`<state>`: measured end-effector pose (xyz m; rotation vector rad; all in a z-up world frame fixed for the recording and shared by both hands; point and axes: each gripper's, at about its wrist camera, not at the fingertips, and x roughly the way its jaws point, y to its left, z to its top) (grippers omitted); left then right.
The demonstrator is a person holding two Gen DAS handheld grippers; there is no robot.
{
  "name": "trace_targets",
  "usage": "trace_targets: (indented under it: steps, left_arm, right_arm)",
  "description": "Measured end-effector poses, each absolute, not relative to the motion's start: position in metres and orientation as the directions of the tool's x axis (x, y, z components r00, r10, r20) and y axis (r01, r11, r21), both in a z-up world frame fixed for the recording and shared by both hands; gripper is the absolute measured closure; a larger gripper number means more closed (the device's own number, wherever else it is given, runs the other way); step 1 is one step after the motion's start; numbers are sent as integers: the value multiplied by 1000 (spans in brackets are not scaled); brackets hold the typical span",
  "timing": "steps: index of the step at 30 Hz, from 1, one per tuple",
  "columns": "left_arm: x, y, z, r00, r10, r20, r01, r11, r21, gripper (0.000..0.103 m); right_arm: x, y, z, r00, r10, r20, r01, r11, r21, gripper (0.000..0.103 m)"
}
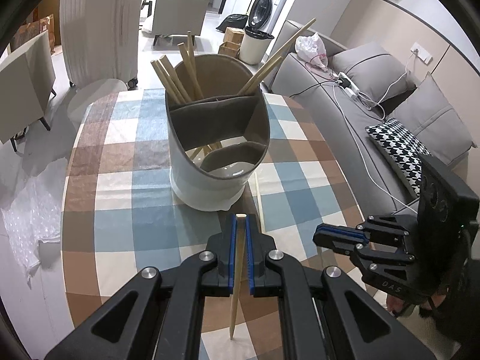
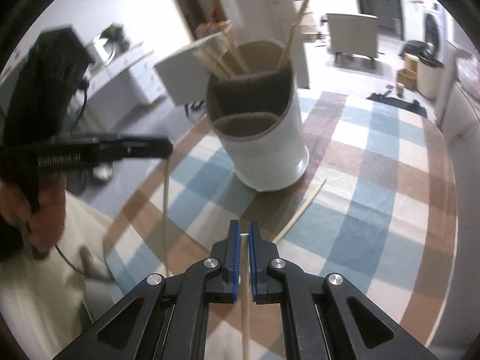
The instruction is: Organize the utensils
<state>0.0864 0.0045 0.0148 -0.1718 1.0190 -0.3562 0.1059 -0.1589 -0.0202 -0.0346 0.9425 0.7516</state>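
Checkered surface (image 1: 126, 186), divided utensil holder (image 1: 192, 186) at twelve o'clock — both grippers' fingers clamp single chopsticks (image 1: 238, 270) (image 2: 245, 300); long dangling ends could snag the rim and slip.

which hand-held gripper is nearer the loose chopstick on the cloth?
Right: the loose chopstick lies just ahead of its tips. Left is farther off to the side, near the utensil holder.

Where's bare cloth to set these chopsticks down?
Bare tablecloth spans left of the holder to the table edge. Crowded right of it: a loose chopstick lies there, with the right claw above.
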Motion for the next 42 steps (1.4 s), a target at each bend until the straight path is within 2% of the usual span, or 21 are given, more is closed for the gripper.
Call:
trace_targets:
  steps: [5,10,28,35,42]
  left_arm:
    - [83,5,21,483,-374,-792,196,927,-319,101]
    - [83,5,32,497,-381,-780,205,925,-321,101]
    - [94,8,77,541,-410,-734,268,912,-312,103]
    - [95,15,72,534,-423,-732,252,906,-339,103]
    - [93,24,69,593,-368,-716,213,930,-301,103]
  right_arm:
    - [100,-172,-14,417,604,-679,-475,782,404,98]
    - [95,-174,-2,477,615,-629,-429,787,444,98]
    - [125,-172,105,710,588,-388,-446,802,398,98]
    - [133,-166,116,744,562,-361,-427,816,389,98]
    - [152,-157,141,844,476,-248,-366,849,381,98]
